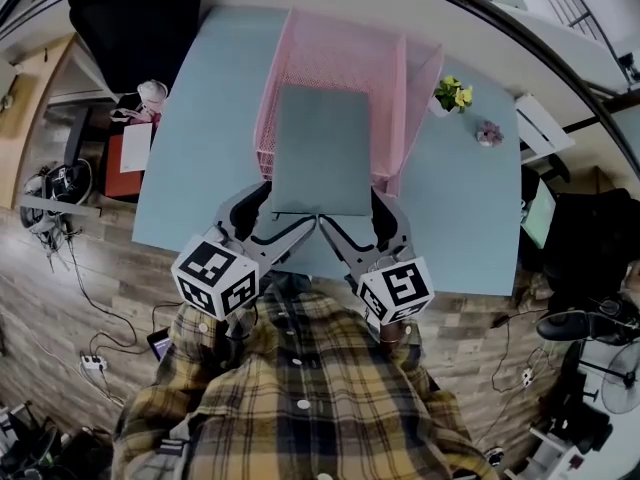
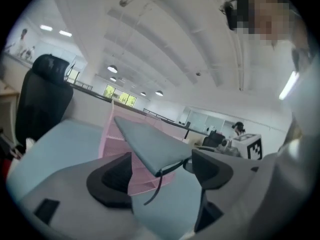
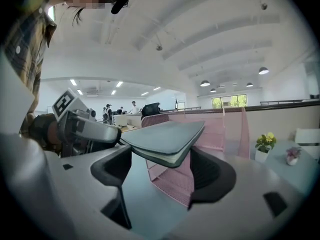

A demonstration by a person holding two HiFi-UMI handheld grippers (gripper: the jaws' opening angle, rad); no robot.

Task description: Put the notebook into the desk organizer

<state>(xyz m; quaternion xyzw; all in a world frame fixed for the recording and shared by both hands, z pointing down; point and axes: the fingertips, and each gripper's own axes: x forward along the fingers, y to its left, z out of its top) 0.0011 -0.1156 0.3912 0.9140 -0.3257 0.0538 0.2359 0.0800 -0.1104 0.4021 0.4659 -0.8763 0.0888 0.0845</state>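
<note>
Reading from the left, the left gripper [image 2: 161,169] stands spread around a near corner of the notebook [image 1: 320,148] lying atop the pink desk organizer [image 1: 330,48], the right gripper [image 3: 161,166] likewise, so release seems done and both should back away without dragging it.

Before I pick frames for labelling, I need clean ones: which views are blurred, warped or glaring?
Head view: sharp and evenly lit, but the fisheye bows the desk edges. Left gripper view: hazy and soft, the notebook smeared, highlights washed out. Right gripper view: crisper notebook, pink desk organizer clear, ceiling lamps glare mildly, rim dark.
</note>
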